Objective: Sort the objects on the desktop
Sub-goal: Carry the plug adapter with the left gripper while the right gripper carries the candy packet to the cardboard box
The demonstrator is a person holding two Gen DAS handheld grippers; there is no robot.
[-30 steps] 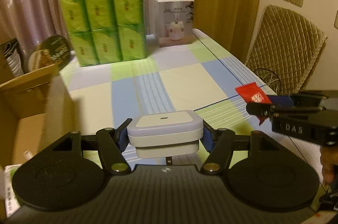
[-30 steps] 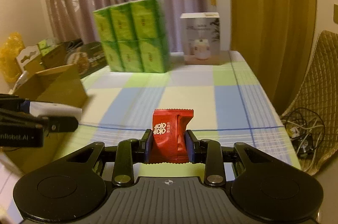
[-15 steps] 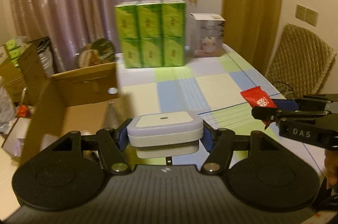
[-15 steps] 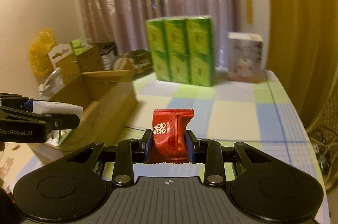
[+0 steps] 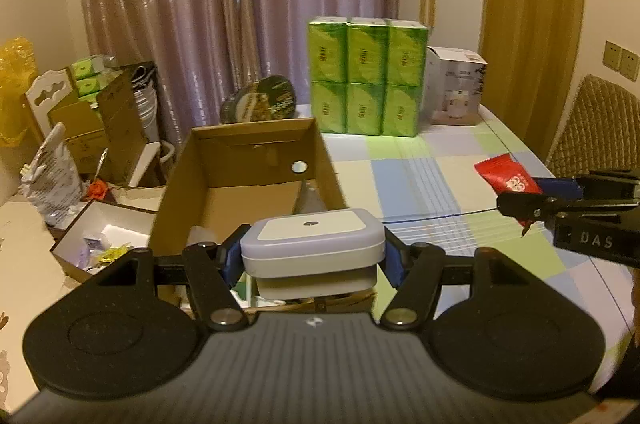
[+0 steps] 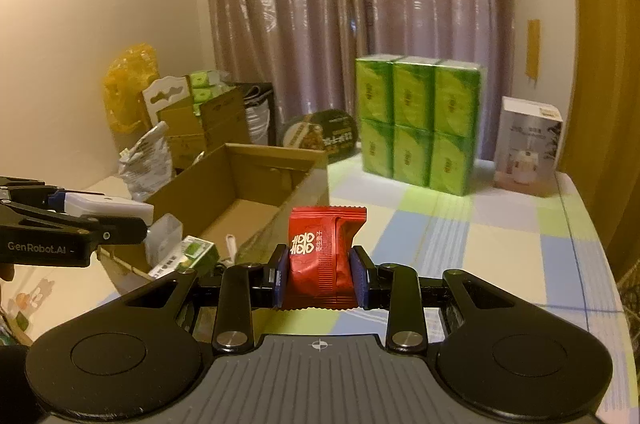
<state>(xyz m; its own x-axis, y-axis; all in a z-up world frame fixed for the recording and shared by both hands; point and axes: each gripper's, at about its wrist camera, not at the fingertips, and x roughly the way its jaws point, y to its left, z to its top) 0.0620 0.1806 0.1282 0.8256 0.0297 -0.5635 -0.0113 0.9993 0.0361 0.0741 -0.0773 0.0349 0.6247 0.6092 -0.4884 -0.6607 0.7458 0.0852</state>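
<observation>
Carrying one object in each claw, both hands are positioned at the near end of the open cardboard box point(image 5: 256, 160), which is judged to be the sorting destination; the coming move turns on how each load lies relative to that opening. In the left wrist view, the left gripper point(image 5: 313, 254) hangs over the box's near rim, with the box's long axis running away from the claw toward the far wall; the cavity lies directly ahead and below. In the right wrist view, the box point(image 6: 256, 184) lies ahead and to the left of the right gripper point(image 6: 320, 276), so the left hand is the nearer of the two and the right hand's load would need to travel leftward across the near right corner. The left claw is pinching a white plug-in device point(image 5: 312, 244), a flat rounded-rectangle body with a small dark dot on its top face, held level across its width. The right claw is pinching a red snack packet point(image 6: 324, 256), upright, with crimped serrated ends and white characters, held at its sides; the foil looks soft and crushable. The checked tablecloth point(image 6: 500, 244) extends to the right.
</observation>
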